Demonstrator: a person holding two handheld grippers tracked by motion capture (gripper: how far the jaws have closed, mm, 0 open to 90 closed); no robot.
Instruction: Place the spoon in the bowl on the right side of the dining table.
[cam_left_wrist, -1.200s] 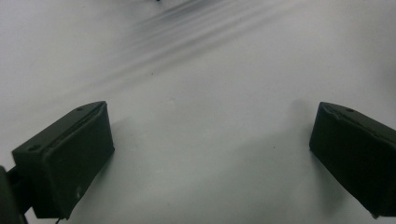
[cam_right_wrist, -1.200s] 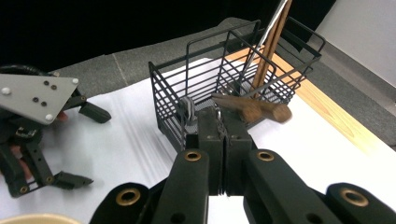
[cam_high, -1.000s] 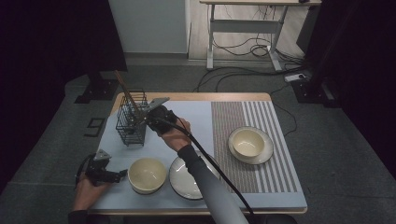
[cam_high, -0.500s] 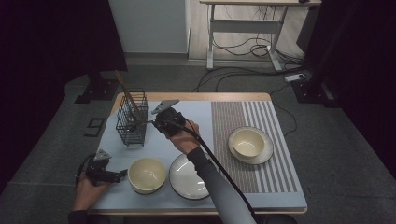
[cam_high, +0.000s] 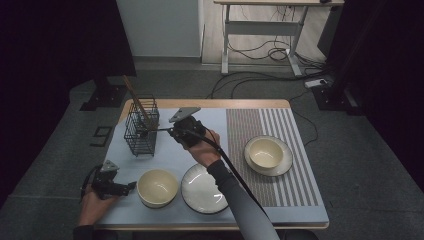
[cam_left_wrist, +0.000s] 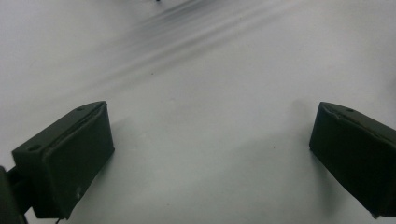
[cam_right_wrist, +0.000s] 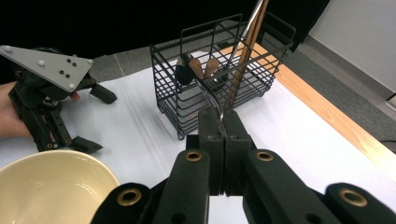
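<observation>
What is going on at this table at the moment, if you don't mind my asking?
A person is working with a gripper in each hand. The right gripper is shut on a thin metal utensil beside the black wire basket, which holds chopsticks. The left gripper rests open on the pale mat, next to a cream bowl. A white plate and a second bowl on a saucer lie nearby.

My right gripper (cam_right_wrist: 223, 133) pinches a thin metal utensil (cam_right_wrist: 215, 100) by its handle. Its far end reaches into the black wire basket (cam_right_wrist: 219, 70) just ahead, among upright wooden sticks (cam_right_wrist: 247, 42).
</observation>
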